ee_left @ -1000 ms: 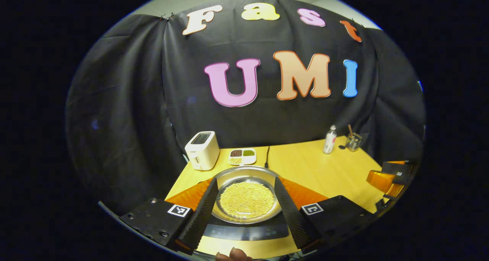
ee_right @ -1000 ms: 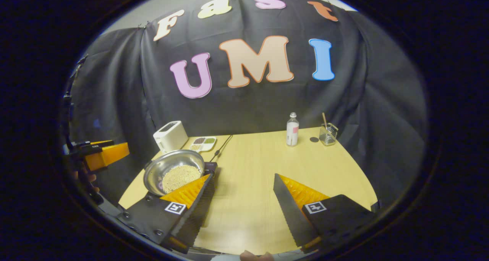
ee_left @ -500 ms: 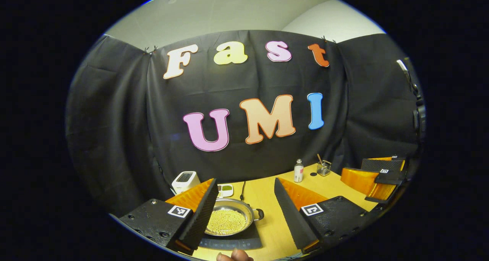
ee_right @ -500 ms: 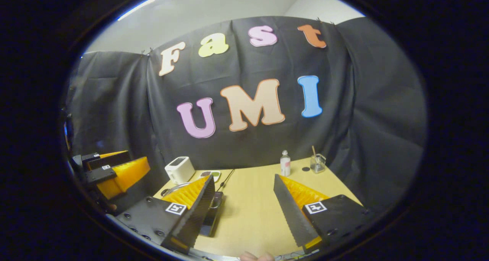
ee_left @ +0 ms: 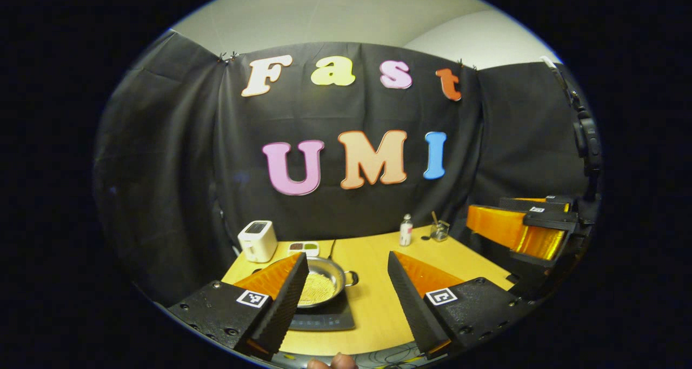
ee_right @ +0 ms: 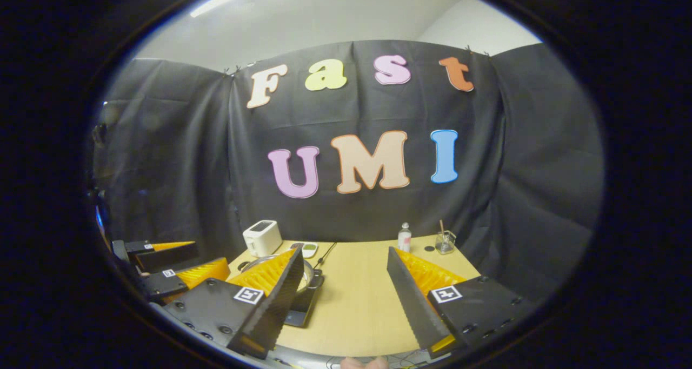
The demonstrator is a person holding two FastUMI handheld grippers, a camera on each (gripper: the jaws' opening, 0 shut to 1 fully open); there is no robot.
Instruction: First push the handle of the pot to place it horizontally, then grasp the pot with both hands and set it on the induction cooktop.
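pot (ee_left: 324, 282) on cooktop (ee_left: 323, 320) beyond left gripper (ee_left: 346, 288) | rigid, bead-laden, probably heavy; grip side handles | left gripper, right gripper (ee_right: 346, 290) spread wide, empty

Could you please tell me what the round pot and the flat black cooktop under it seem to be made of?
The round silvery pot looks like polished metal, probably stainless steel: its rim and side handle gleam. The flat black induction cooktop looks like smooth glass or glossy plastic; pale markings show along its front edge, but the material stays uncertain.
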